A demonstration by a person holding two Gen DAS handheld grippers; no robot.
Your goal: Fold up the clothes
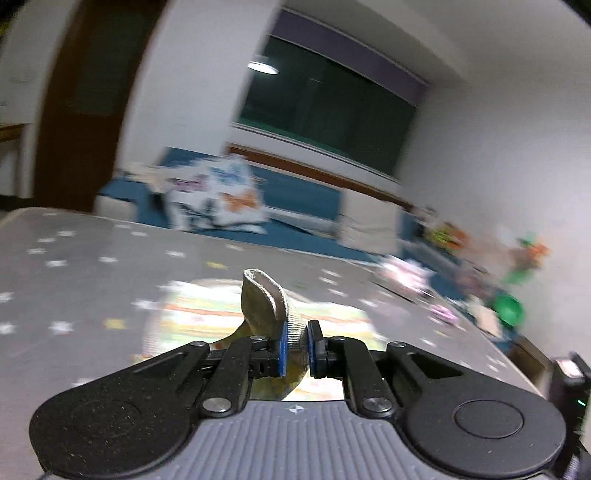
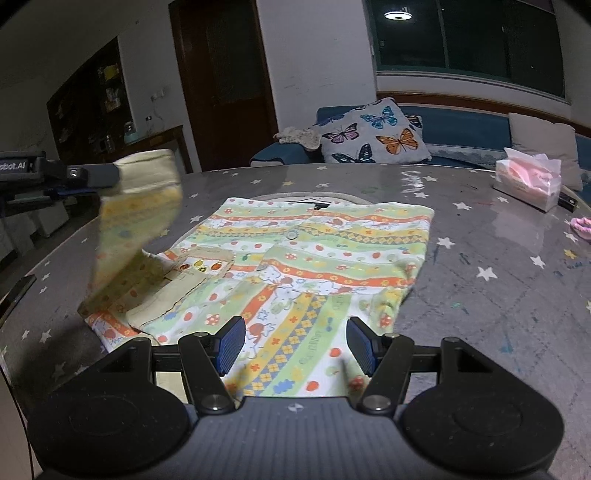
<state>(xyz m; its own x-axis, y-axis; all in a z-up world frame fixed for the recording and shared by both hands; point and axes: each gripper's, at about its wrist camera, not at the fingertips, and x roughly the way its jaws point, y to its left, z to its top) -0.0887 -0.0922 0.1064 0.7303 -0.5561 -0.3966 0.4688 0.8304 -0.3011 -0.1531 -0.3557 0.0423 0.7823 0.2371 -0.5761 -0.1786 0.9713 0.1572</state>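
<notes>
left gripper (image 1: 295, 345) has its blue pads pressed together on a beige ribbed cuff (image 1: 264, 306) of the shirt, cuff end sticking up past the fingertips, fabric trailing down under the jaws. left wrist view is motion-blurred, shirt body just a pale striped smear on the table behind the cuff. from the right wrist view the left gripper (image 2: 92, 175) is at far left, above the table, holding the sleeve (image 2: 136, 221) lifted up off the surface; sleeve hangs down slanted to where it joins the shirt at the left edge, blurred. right gripper (image 2: 295, 345) is spread wide, nothing between the pads, hovering low over the near part of the shirt, contact with fabric can't be told. shirt (image 2: 314, 251) is a child's top, green/yellow/orange stripes with small cartoon prints, lying mostly flat in the middle of the grey star-print table (image 2: 498, 288), buttoned front up, beige pocket (image 2: 201, 264) at its left side, right sleeve folded in along the near right edge. tissue pack (image 2: 528, 181) sits on the far right of the table, well apart from the shirt, a small pink item (image 2: 581, 225) at the right edge, too cut off to identify. butterfly pillow (image 2: 373, 134) on the blue sofa (image 2: 472, 129) behind the table, dark window (image 2: 469, 35) above.
</notes>
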